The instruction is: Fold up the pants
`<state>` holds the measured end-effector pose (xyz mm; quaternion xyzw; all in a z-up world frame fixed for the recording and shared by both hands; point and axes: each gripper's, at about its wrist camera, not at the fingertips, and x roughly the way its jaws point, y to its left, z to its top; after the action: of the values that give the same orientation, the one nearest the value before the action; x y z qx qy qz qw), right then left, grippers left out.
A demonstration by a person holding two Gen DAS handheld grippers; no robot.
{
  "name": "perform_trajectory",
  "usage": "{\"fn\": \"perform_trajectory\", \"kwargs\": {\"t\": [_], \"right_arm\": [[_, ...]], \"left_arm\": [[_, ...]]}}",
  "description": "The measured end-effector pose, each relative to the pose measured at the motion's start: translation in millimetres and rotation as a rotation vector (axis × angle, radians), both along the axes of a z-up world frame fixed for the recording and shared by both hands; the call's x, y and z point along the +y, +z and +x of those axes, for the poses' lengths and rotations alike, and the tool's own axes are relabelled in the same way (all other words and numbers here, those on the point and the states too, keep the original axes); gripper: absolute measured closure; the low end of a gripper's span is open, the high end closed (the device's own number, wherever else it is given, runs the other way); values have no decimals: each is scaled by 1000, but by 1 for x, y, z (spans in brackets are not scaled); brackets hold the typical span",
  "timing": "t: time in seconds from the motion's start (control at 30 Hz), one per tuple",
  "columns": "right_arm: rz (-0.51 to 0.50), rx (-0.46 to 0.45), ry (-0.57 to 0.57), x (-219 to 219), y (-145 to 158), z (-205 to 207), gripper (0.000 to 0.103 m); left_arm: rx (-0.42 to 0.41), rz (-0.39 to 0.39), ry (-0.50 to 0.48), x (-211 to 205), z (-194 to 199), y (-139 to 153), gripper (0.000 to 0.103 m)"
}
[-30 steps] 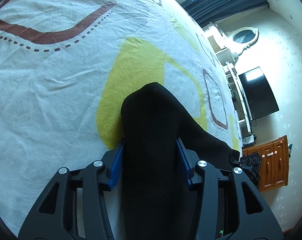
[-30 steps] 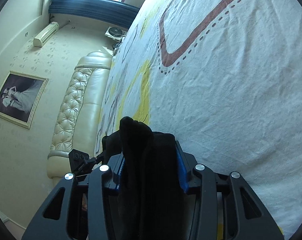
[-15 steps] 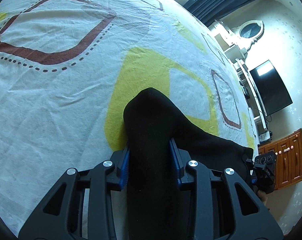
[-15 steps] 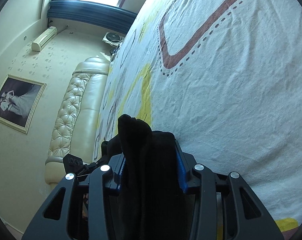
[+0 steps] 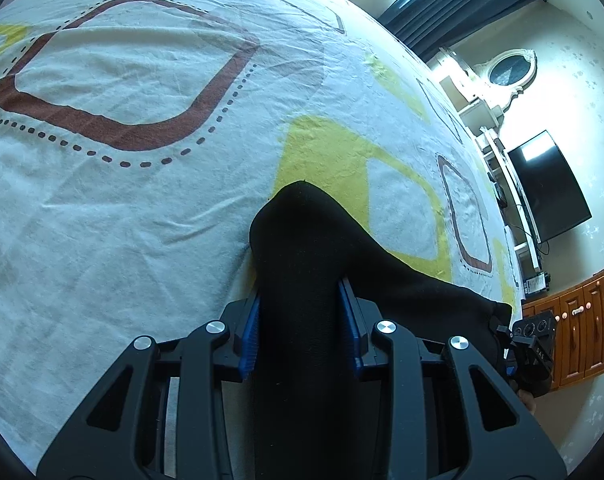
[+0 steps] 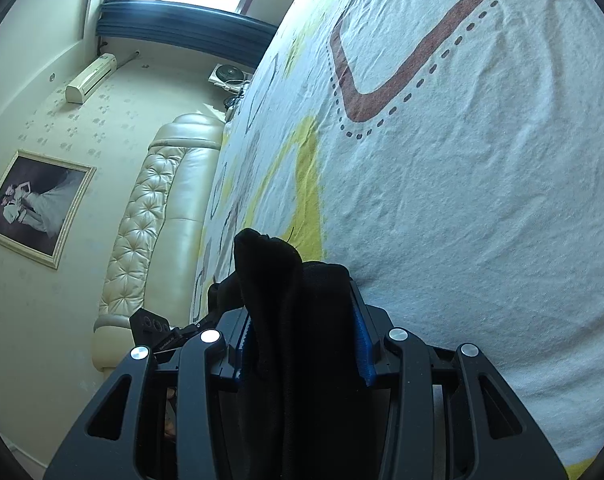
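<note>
While both claws carry the same black garment over the bed, this is how I read the moment.

Pants: the black pants (image 5: 302, 264) hang bunched in the air above the bedsheet (image 5: 113, 220), one handful in each claw, with a dark span of cloth running off to the right in the left wrist view toward the other tool.

Left gripper: the left gripper (image 5: 299, 322) is clamped on a thick roll of the pants; the blue pads (image 5: 250, 330) press the cloth on both sides. Its jaws have just been closing tighter with the fabric between them.

Right gripper: the right gripper (image 6: 302, 334) is likewise closed on a wad of the pants, which sticks up past the pads (image 6: 360, 340) as a rounded lump.

Bedsheet: pale, creased, printed with yellow and brown shapes; it lies below both claws and I cannot tell whether any of the pants touch it.

Room: a padded headboard (image 6: 141, 232) shows at the far edge in the right wrist view, a dark television (image 5: 550, 188) in the left.

Step in hand: I judge this as carrying the lifted pants across, before laying them down.

Next move: I would keep the two grips level and well apart so the cloth stays taut, then lower it flat without bunching.
</note>
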<state>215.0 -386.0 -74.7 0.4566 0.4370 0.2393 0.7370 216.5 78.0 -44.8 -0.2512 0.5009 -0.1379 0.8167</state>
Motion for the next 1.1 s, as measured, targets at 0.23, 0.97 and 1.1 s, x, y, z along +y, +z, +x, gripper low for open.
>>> {"fn": "perform_trajectory", "kwargs": {"t": [0.23, 0.97, 1.1], "right_arm": [[39, 35, 27, -12, 0, -7, 48], [-81, 66, 204, -7, 9, -99, 64], [-57, 43, 198, -5, 23, -103, 65]], "left_arm": [[-1, -93, -45, 14, -16, 1, 51], [-4, -8, -115, -3, -132, 0, 58], [-15, 28, -111, -5, -134, 5, 62]]}}
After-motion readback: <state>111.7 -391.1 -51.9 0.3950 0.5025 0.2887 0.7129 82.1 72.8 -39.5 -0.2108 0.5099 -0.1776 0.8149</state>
